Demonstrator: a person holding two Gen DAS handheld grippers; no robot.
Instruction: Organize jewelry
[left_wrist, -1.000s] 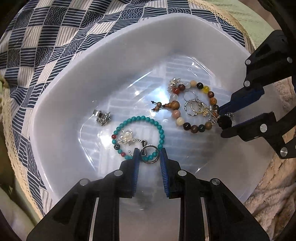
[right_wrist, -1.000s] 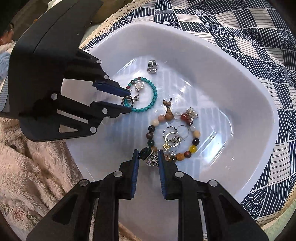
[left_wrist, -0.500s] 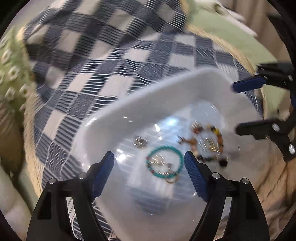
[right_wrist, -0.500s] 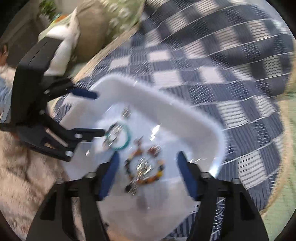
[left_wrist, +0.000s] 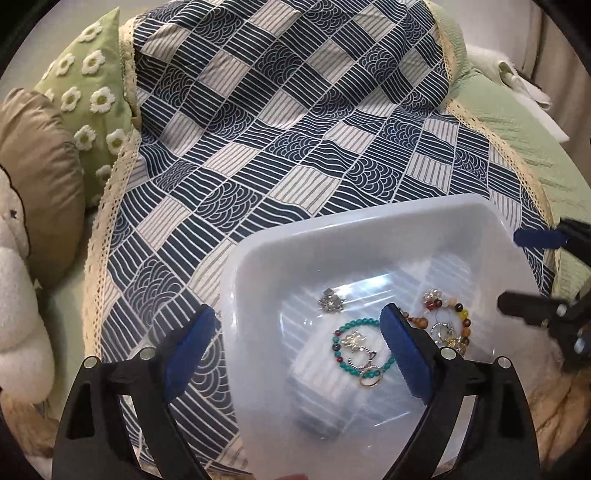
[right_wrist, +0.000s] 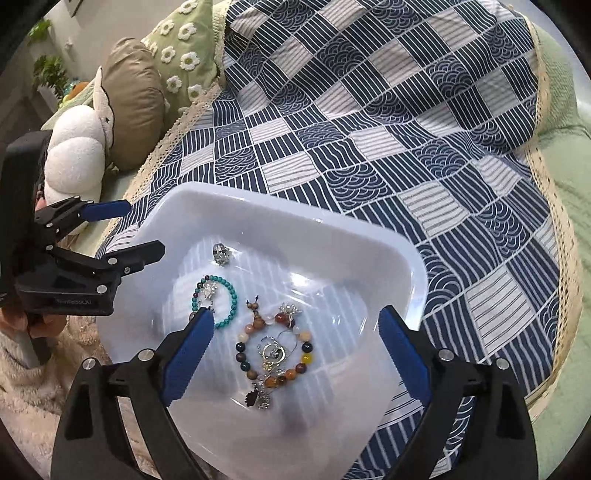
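**Q:** What lies nearest each camera?

**A:** The left gripper (left_wrist: 295, 350) and the right gripper (right_wrist: 295, 339), each hanging above a white plastic tub (right_wrist: 369, 243). Both sets of jaws stand wide and are opening; nothing is pinched between either pair. From the left wrist view, one blue pad (left_wrist: 406, 354) sits over the tub and the other over the cloth beside it.

**Q:** Where is the jewelry?

**A:** All of it lies on the floor of the tub. A turquoise bead bracelet (left_wrist: 356, 345) with a silver charm and a small metal ring lies nearest the left gripper. Just beside it, apart, is a bracelet of mixed brown, amber and dark beads (right_wrist: 275, 347), with silver hoops inside its loop and a dark charm at its near edge. A small silver ring (right_wrist: 221, 254) rests alone, further toward the tub's far wall.

**Q:** What surrounds the tub?

**A:** It stands on a navy and white patterned cloth (left_wrist: 295, 129) with a cream lace edge. Beyond, at the left, are a green daisy cushion (left_wrist: 85, 85), a tan cushion (right_wrist: 133, 99) and a white plush toy (right_wrist: 74, 155). A hand (right_wrist: 22, 317) shows at the left gripper's handle, seen from the right wrist.
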